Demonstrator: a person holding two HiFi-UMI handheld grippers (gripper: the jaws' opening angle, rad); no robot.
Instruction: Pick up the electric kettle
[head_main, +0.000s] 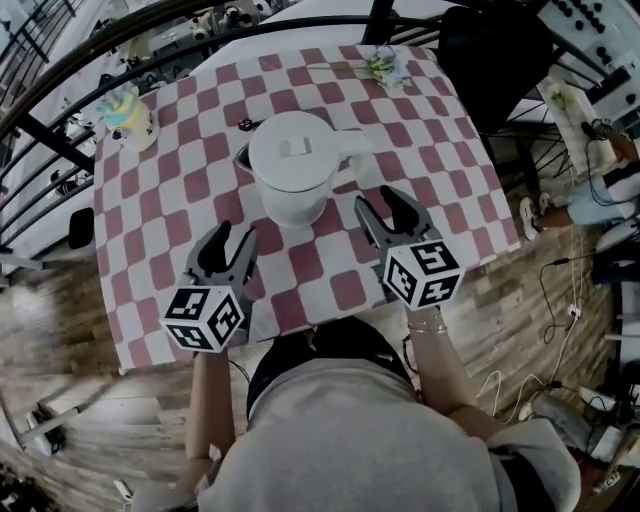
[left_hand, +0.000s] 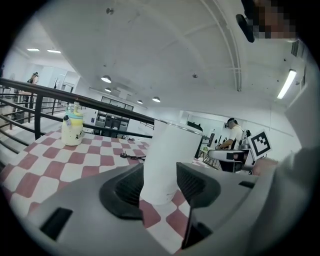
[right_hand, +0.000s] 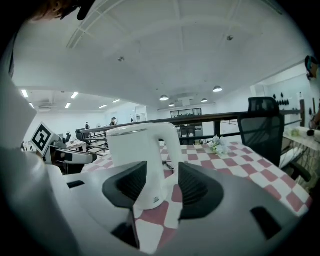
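So the white electric kettle (head_main: 294, 172) is sitting upright roughly mid-tabletop (head_main: 165, 215), on a red-and-white checked cloth, lid on, with its handle (head_main: 352, 143) sticking out toward the right side as seen from the head view. Nobody's got hold of it. The right claw (head_main: 378, 207) is the closer one: it sits just off the kettle's near-right side, jaws spread with nothing pinched. In the right gripper view the kettle's handle side lines up in the gap between the jaws, but it's out ahead of the pads, not touching them. The left claw (head_main: 232, 240) is down at the near-left, a bit further from the kettle. Its jaws are also spread and empty, and the left gripper view shows the kettle body framed between them, still clear of the pads. Each claw has its marker cube facing up toward the head camera. Further out, a yellow bottle with a teal top (head_main: 128, 112) stands near the far-left corner of the cloth, and a small dark thing (head_main: 243, 125) lies just behind the kettle; can't tell what it is. A crumpled greenish-white bundle (head_main: 385, 68) sits by the far edge, and a black chair (head_main: 495, 50) stands beyond the far-right corner.
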